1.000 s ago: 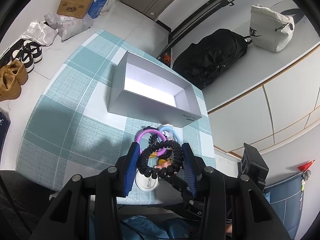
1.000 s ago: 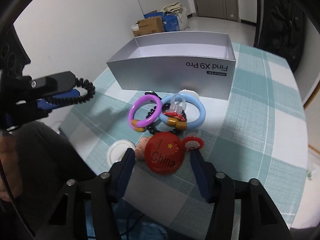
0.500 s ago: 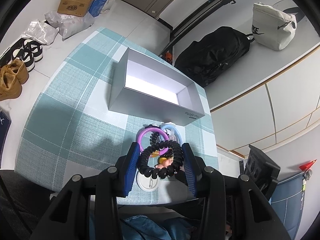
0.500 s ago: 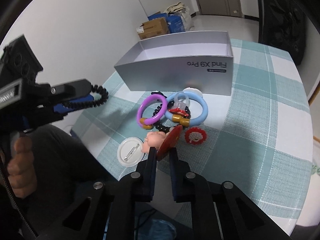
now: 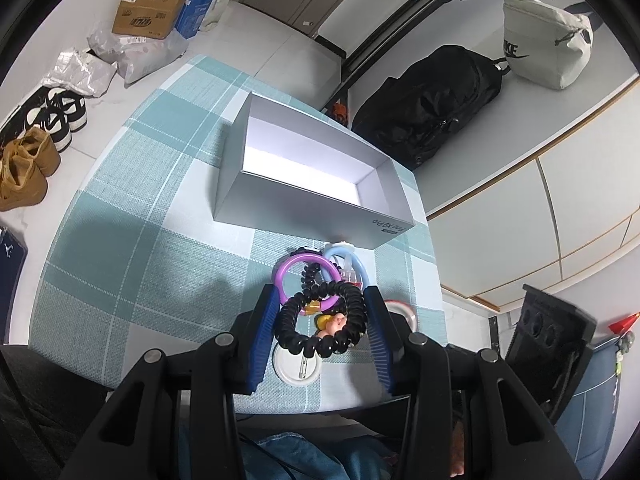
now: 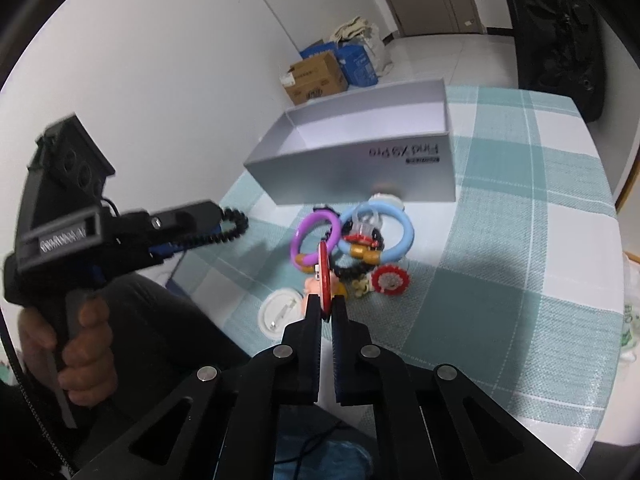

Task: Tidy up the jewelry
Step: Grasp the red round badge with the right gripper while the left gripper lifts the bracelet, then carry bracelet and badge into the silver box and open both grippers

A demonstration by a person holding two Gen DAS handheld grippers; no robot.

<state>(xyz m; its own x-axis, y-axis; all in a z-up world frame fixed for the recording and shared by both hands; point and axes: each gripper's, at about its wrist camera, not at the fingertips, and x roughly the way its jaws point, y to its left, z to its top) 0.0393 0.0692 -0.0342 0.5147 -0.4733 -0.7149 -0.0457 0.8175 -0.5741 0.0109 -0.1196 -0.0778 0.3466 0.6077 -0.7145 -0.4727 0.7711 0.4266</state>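
My left gripper is shut on a black coiled bracelet and holds it above the table's near edge; it shows from the side in the right wrist view. My right gripper is shut on a red round badge, held edge-on above the table. An open grey box stands empty behind the pile. The pile holds a purple bangle, a light blue bangle, a red-and-white brooch and a small figure.
A white round badge lies face down near the table's front edge. The table has a teal checked cloth. A black backpack, cardboard boxes and shoes lie on the floor.
My right gripper closed on the red badge, turned it edge-on and lifted it off the table. My left gripper with the black bracelet rose slightly.
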